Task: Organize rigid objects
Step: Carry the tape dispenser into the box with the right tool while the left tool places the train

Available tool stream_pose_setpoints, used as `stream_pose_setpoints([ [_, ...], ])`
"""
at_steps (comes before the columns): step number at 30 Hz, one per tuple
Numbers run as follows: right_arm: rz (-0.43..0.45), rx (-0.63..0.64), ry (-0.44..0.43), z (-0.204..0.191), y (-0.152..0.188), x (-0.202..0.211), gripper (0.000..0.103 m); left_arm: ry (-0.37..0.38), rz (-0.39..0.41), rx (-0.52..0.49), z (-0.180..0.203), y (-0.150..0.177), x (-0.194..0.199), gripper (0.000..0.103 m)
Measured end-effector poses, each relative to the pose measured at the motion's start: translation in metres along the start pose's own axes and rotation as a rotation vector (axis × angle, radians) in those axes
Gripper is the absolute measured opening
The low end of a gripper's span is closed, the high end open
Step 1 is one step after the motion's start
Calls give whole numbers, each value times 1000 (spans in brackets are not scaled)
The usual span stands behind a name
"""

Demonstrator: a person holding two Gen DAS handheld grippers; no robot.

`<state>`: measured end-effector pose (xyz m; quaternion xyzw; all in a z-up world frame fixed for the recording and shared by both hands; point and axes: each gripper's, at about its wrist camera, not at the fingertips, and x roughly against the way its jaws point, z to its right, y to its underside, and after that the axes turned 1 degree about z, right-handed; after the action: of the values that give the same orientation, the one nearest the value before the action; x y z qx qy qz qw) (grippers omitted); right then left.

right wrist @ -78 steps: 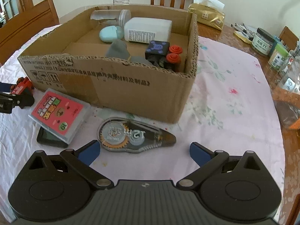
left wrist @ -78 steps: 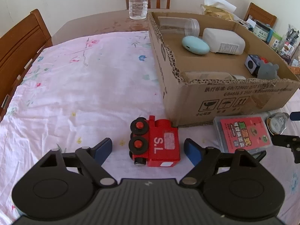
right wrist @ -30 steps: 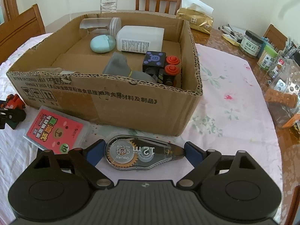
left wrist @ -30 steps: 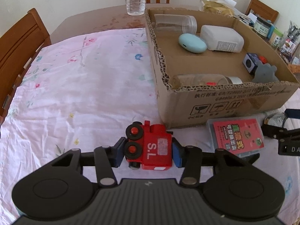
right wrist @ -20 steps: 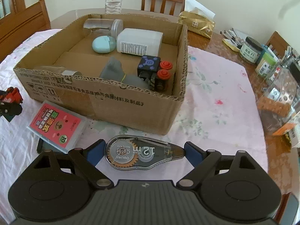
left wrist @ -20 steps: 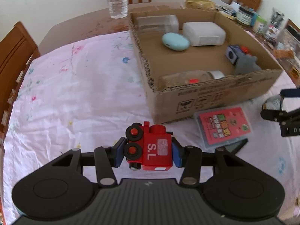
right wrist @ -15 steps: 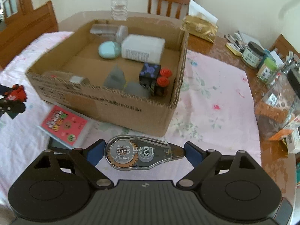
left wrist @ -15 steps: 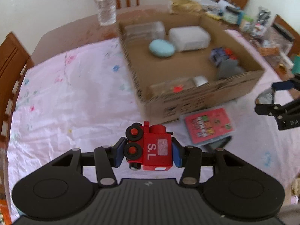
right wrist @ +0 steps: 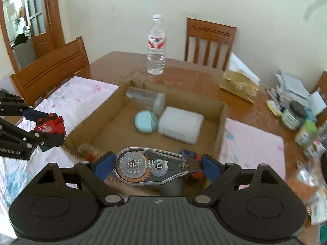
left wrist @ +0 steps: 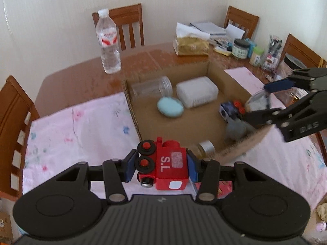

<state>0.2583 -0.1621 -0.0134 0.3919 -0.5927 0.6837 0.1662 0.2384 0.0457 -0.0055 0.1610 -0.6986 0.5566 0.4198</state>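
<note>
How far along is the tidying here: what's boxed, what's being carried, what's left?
Boxed: a clear jar, a blue oval case, a white container and a small toy lie in the cardboard box. In hand: the left gripper clamps the red toy train; the right gripper clamps the tape dispenser. Left: drop both in, then the red card pack below.

**Two black hand-held grippers with blue pads**

The left gripper (left wrist: 161, 166) has a matte black body with a ribbed top plate and a small lightning mark. On each side there is a round, flat disc. Thin black link bars carry silver screws at the joints. The fingers (left wrist: 130, 166) end in blue pads.

The right gripper (right wrist: 156, 166) has the same build, with a small round logo on its ribbed plate. Seen from the side, its body carries pale printed letters, too blurred to read.
</note>
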Motion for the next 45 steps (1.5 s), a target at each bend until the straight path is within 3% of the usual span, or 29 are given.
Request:
stream_pose_setpoints([
  [6, -51, 31, -4, -8, -15, -50, 93, -20, 15, 7, -12, -13, -14, 48],
  [9, -80, 38, -8, -9, -17, -65, 103, -17, 27, 9, -16, -18, -17, 48],
  [25, -59, -61, 49, 0, 1, -26, 103, 49, 28, -40, 3, -55, -72, 48],
  [28, -60, -80, 66, 4, 5, -19, 103, 33, 24, -54, 10, -57, -84, 49],
  [30, -57, -85, 81, 7, 8, -15, 103, 4, 57, -39, 8, -61, -84, 68],
  [31, -55, -86, 90, 8, 9, -13, 103, -6, 68, -34, 7, -63, -82, 91],
  [32, -55, -88, 98, 9, 11, -11, 103, -19, 94, -25, 5, -64, -78, 102],
  [34, -59, -89, 104, 11, 14, -8, 103, -27, 149, -21, 2, -64, -68, 102],
  [45, -98, -82, 101, 7, 32, -7, 103, -81, 107, 38, -7, -38, -39, 102],
])
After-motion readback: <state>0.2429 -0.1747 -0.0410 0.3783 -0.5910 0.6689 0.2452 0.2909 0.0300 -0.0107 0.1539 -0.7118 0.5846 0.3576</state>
